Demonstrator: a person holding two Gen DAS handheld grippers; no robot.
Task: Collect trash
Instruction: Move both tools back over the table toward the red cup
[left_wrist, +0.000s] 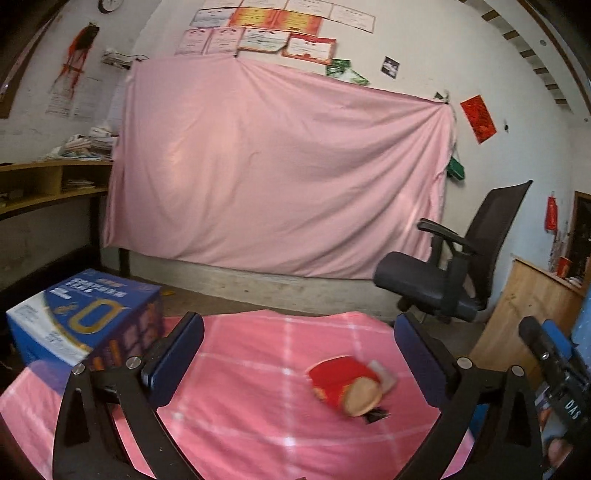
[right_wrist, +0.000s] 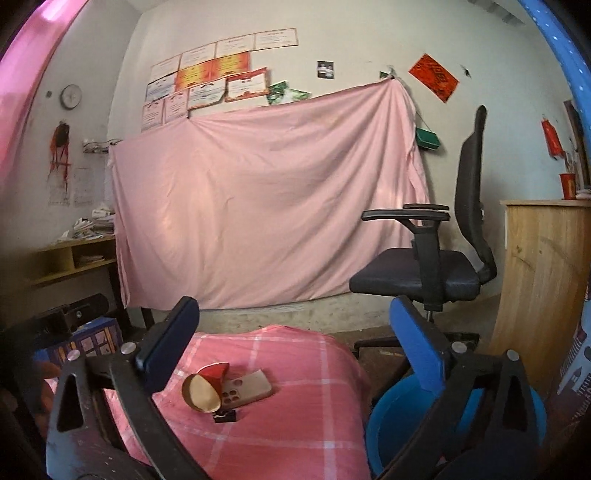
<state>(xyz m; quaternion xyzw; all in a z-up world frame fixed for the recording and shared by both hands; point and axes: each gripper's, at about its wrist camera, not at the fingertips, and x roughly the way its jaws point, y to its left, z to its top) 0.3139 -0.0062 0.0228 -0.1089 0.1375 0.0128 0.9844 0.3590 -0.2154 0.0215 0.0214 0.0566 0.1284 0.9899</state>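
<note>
Left wrist view: left tongs (left_wrist: 299, 354) spread wide, nothing between pads, hovering above pink checked cloth (left_wrist: 258, 406) on the desk. Red paper cup (left_wrist: 345, 384) lying on its side just ahead, rt of centre, mouth toward cam, blurred. Pale flat item (left_wrist: 384, 374) touching behind it, small dark clip (left_wrist: 376, 416) just in front. Blue carton (left_wrist: 85, 317) off to left, beside the desk.

Right wrist view: right tongs (right_wrist: 291, 347) also fully apart, empty. Same cup (right_wrist: 207, 387) on the cloth (right_wrist: 295, 424), low left of centre, tipped over. Pale piece w/ round holes (right_wrist: 249, 387) against it, clip (right_wrist: 225, 417) just below. Blue bin (right_wrist: 399, 424) at desk's rt edge, below rt finger – prob the trash target, contents not visible. Office chair (right_wrist: 424, 273) beyond, well apart.

Step, as judged: approach/pre-grasp, nothing picked yet. Three bits left on desk.

Next: pick one tong, prob the left, line jaws across cup body, drop lower, close gently (paper crushes easily), carry to bin. Flat piece + clip harder – thin, need low angle near cloth; cloth may bunch.
</note>
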